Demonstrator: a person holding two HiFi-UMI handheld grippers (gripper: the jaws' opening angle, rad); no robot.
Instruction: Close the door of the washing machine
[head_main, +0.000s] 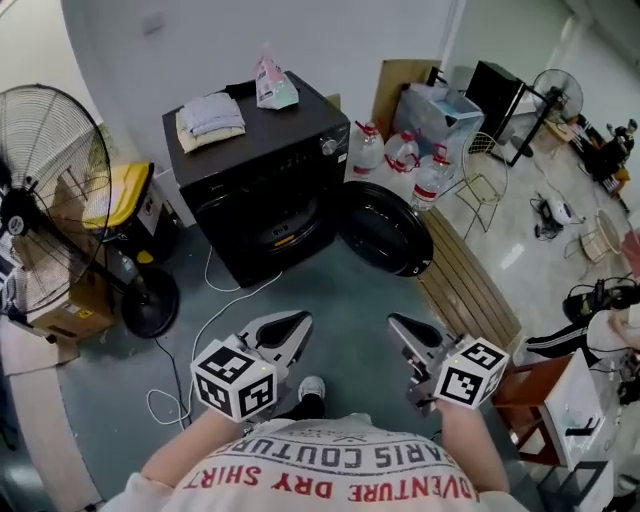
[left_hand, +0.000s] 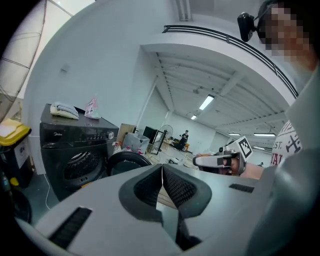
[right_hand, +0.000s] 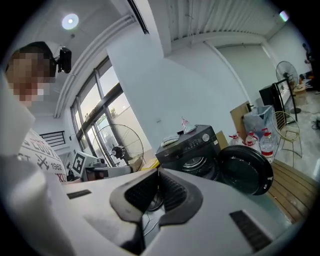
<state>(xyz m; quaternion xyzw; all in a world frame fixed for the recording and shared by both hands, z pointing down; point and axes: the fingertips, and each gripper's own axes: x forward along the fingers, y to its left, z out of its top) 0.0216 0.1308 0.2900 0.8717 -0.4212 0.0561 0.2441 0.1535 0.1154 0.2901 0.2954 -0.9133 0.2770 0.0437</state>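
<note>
The black front-loading washing machine (head_main: 262, 190) stands on the floor against the white wall. Its round door (head_main: 385, 228) is swung wide open to the right, leaving the drum opening uncovered. Folded cloths (head_main: 210, 120) and a pinkish pouch (head_main: 272, 85) sit on its top. Water bottles (head_main: 405, 155) stand just behind the door, and a floor fan (head_main: 50, 210) stands to the left. Well short of the machine, the left gripper (head_main: 300, 320) and right gripper (head_main: 398, 322) point towards it, each with its fingers pressed together on nothing.
</note>
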